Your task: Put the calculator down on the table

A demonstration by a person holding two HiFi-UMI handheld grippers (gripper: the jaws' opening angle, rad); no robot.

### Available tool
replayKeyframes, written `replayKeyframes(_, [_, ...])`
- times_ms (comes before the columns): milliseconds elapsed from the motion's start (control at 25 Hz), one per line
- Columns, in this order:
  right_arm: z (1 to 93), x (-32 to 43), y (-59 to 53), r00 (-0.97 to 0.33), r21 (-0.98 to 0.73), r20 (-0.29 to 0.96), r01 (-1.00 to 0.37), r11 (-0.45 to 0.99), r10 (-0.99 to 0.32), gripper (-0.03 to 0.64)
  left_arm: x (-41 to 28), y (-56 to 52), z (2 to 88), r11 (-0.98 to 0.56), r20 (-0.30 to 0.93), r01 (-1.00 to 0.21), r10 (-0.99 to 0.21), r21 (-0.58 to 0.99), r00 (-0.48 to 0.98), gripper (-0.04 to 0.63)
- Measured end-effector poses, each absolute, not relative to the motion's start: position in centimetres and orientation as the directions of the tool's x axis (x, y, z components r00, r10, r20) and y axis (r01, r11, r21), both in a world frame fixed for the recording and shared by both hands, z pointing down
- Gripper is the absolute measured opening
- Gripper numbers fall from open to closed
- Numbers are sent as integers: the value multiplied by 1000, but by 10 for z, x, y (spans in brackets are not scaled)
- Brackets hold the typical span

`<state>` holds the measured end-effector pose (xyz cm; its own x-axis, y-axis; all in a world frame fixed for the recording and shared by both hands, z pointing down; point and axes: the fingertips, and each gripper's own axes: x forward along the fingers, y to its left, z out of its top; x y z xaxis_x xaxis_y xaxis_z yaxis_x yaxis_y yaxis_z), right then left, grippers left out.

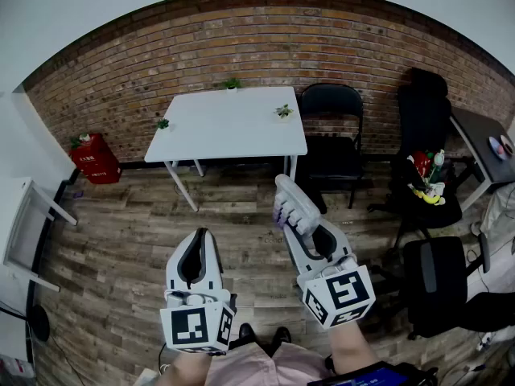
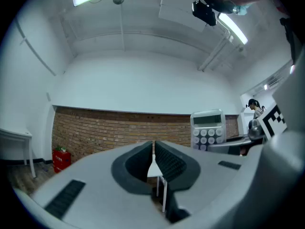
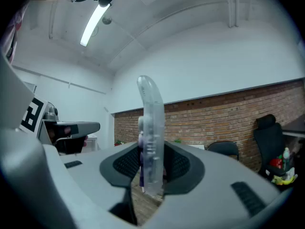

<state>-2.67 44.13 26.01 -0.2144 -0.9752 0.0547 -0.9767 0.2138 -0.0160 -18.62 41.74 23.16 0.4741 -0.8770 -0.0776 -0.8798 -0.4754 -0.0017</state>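
My right gripper (image 1: 308, 233) is shut on a pale grey calculator (image 1: 293, 206) with purple keys, held level in the air over the wooden floor. In the right gripper view the calculator (image 3: 151, 123) stands edge-on, and the pads of the right gripper (image 3: 151, 165) press on both its faces. My left gripper (image 1: 196, 246) hangs beside it at the left, shut and holding nothing. The left gripper view shows the left gripper (image 2: 153, 157) with its pads together and the calculator (image 2: 208, 129) to the right. The white table (image 1: 225, 123) stands ahead against the brick wall, well beyond both grippers.
Three small potted plants (image 1: 283, 111) sit on the table. A black folding chair (image 1: 331, 127) stands right of it. An office chair (image 1: 426, 185) holding toys, a second desk (image 1: 481, 145) and a black stool (image 1: 434, 284) are at the right. A red box (image 1: 95, 158) and a white desk (image 1: 26, 223) are at the left.
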Motion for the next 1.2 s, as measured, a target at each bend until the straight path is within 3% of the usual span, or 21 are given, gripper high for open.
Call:
replayKeyframes(760, [272, 9, 422, -254, -53, 43, -966, 252, -966, 130, -157, 404, 251, -434, -43, -901, -900, -13, 434, 25])
replayKeyframes(1200, [297, 4, 320, -244, -58, 79, -969, 240, -967, 132, -171, 302, 278, -413, -4, -911, -911, 11, 413, 25])
